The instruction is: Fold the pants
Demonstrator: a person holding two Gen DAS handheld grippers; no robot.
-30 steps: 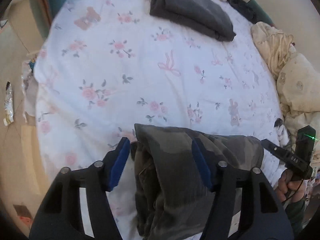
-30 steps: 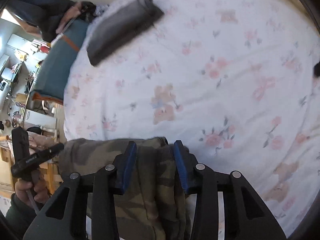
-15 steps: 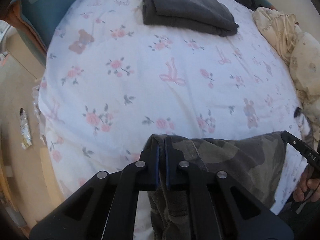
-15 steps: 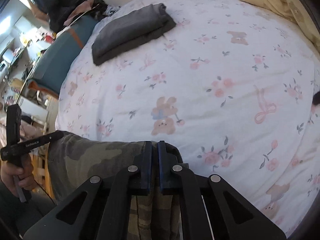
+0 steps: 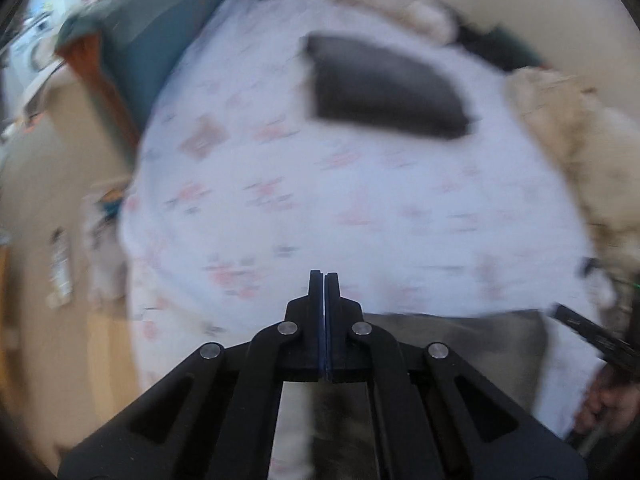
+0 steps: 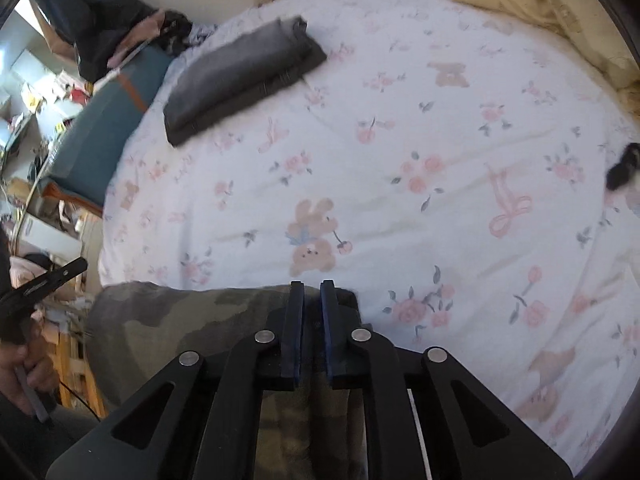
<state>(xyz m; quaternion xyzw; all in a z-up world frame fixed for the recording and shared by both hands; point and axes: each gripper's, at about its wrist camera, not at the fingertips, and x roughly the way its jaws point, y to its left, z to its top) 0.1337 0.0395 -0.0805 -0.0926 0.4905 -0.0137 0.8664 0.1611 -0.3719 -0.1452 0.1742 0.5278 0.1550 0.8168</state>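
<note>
Camouflage pants (image 6: pixel 172 320) hang stretched between my two grippers at the near edge of a bed. My right gripper (image 6: pixel 311 292) is shut on the pants' top edge, cloth between its blue pads. My left gripper (image 5: pixel 324 280) has its pads pressed together, and the pants (image 5: pixel 460 340) spread to its right and below it. The left wrist view is motion-blurred. The left gripper also shows at the left edge of the right wrist view (image 6: pixel 44 284); the right gripper shows at the right edge of the left wrist view (image 5: pixel 592 332).
The bed has a white floral sheet (image 6: pixel 400 168). A folded dark grey garment (image 6: pixel 240 76) lies at its far side. A cream duvet (image 6: pixel 540 4) is bunched at the right. A teal cushion (image 6: pixel 104 128) and clutter stand left of the bed.
Both grippers closed on the pants' top edge a second ago. Since then both have lifted, and more of the far side of the bed shows; the left view is now blurred.
</note>
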